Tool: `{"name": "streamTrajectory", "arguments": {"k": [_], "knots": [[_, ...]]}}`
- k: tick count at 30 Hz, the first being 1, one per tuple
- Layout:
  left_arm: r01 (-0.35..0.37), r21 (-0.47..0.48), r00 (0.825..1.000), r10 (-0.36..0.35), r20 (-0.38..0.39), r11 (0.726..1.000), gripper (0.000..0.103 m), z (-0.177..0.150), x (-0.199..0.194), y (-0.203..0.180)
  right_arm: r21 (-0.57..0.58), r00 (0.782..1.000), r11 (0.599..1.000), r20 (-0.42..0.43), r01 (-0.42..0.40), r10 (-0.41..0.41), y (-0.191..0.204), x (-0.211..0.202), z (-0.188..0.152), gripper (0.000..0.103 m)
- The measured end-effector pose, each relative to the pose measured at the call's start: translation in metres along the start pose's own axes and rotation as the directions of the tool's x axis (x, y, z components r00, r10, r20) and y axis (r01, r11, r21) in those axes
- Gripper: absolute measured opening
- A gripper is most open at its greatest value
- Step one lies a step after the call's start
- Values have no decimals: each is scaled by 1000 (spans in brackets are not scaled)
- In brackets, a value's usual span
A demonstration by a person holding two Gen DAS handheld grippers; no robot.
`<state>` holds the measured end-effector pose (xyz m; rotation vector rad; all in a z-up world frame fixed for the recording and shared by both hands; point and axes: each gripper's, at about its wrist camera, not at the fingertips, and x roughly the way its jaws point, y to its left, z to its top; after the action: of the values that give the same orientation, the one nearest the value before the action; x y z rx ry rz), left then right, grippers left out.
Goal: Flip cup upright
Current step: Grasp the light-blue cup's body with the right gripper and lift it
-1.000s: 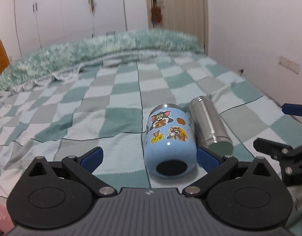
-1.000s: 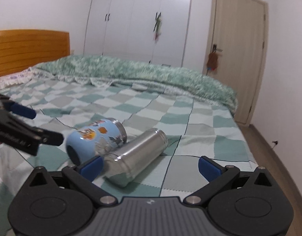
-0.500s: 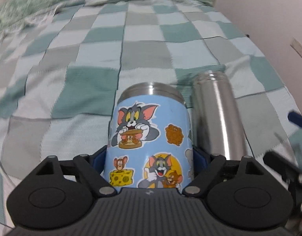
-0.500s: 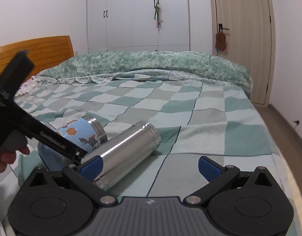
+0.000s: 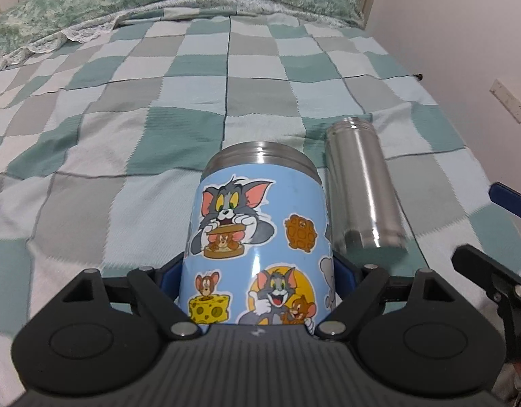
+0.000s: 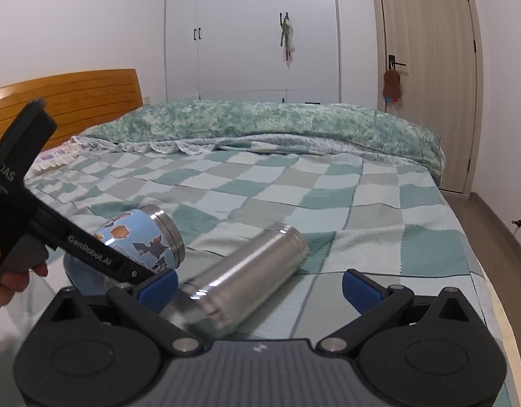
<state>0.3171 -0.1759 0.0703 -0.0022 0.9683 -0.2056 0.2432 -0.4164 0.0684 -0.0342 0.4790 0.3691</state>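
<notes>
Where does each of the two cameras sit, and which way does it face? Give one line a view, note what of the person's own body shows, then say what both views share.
Left wrist: sits on the left gripper, looking along its fingers up the bed; its blue pads flank the cartoon cup; no hand clearly shows.
Right wrist: sits on the right gripper, open, facing the wardrobe and door; the person's left hand shows at the left edge.
Shared: the cartoon cup, the steel flask lying beside it, and the checked bed.
</notes>
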Motion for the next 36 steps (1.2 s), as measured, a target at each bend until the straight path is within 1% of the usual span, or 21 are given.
{"name": "streamTrajectory", "arguments": {"k": [3,6,10,14,17,19,21,23,26,27,28,30,33,36], "knots": [[8,9,1000,-8,16,1000,84,-20,-28,8,-14,1000,1000,10,-11,11,24,-21,2,103],[-4,18,1000,4,10,1000,84,-47,-52,19,-17,999,999,10,-30,30,48,-39,0,103],[-16,-27,1000,17,26,1000,84,-89,-79,45,-3,997,997,-12,-71,71,80,-54,-12,103],[-42,-76,998,45,35,996,84,-125,-92,66,-6,995,996,-56,-88,87,113,-61,-29,103],[-66,-111,997,70,32,992,84,-145,-94,79,-11,992,996,-84,-93,92,135,-64,-40,103],[-96,-114,994,100,33,989,84,-154,-88,82,-12,992,996,-96,-88,87,147,-67,-46,103],[-108,-114,991,116,65,988,84,-158,-86,81,-5,991,996,-108,-84,83,156,-68,-51,103],[-108,-129,991,117,67,986,84,-160,-86,82,0,990,997,-119,-78,78,162,-71,-55,103],[-98,-112,991,107,77,989,85,-161,-86,81,2,989,998,-129,-66,66,166,-75,-57,103],[-88,-110,992,97,82,990,85,-161,-86,83,5,990,998,-131,-61,61,168,-77,-57,103],[-77,-110,993,87,86,991,91,-162,-86,84,9,990,998,-132,-57,57,168,-78,-58,103],[-33,-111,995,44,91,993,103,-164,-89,90,12,990,999,-130,-49,50,170,-82,-56,103],[10,-120,993,5,120,993,103,-169,-103,98,5,992,999,-119,-46,46,173,-87,-51,103],[22,-120,984,0,179,993,103,-173,-126,107,-5,994,999,-104,-45,44,183,-96,-45,103]]}}
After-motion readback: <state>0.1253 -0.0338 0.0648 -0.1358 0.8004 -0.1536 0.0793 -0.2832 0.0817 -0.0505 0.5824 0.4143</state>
